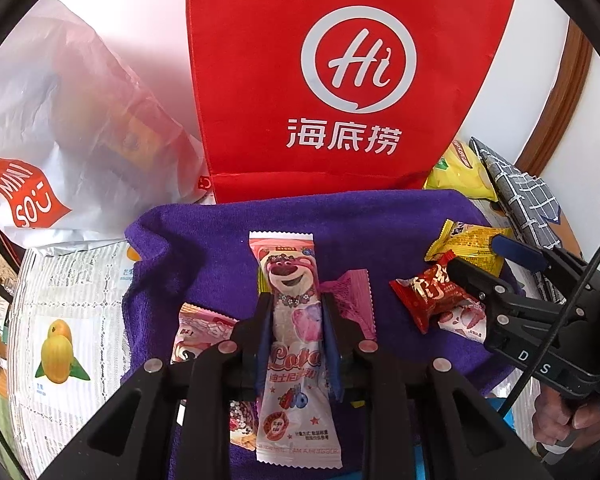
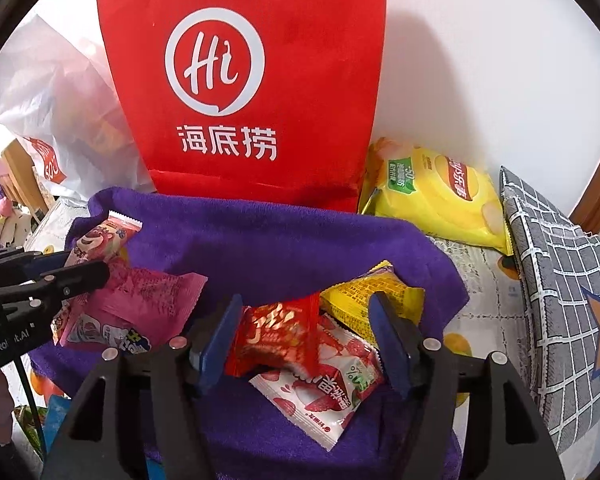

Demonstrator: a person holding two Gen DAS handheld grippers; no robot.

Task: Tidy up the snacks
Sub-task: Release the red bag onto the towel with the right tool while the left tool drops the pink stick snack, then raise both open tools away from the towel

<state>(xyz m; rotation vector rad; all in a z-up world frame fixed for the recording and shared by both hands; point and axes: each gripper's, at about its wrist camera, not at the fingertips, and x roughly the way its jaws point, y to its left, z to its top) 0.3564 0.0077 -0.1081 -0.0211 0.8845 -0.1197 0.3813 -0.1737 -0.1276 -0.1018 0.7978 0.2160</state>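
1. Work surface: a purple towel (image 2: pixel 284 240) is spread over a fruit-printed table cover (image 1: pixel 72 280). The loose snacks lie on the towel.
2. Backdrop: a red paper bag (image 1: pixel 340 80) with a white "Hi" logo stands upright at the far edge of the towel, against the wall. A white plastic bag (image 1: pixel 72 128) slumps to its left. A yellow chip bag (image 2: pixel 436 196) and a grey checked pouch (image 2: pixel 560 300) lie to its right.
3. Left gripper (image 1: pixel 296 312): the jaws are clamped on a long pink bear-print snack bar (image 1: pixel 294 320), gripping it across the middle. The bar points lengthwise toward the far side, its far end over the towel.
4. Around the left gripper: a pink wrapper (image 1: pixel 352 296) lies just to the right of the bar, and a pink-and-white packet (image 1: pixel 198 332) just to its left.
5. Right gripper (image 2: pixel 304 332): the jaws stand partly apart, with a red candy packet (image 2: pixel 276 336) between them. The left pad is close against the packet; the right pad stands clear of it. No firm grip is visible.
6. Under and beside the red packet: a white strawberry-print packet (image 2: pixel 328 396) lies beneath it, nearer the viewer. A yellow packet (image 2: pixel 368 292) lies just beyond, on the far right side.
7. A person's hand (image 1: pixel 560 416) holds the right gripper's handle at the near right.
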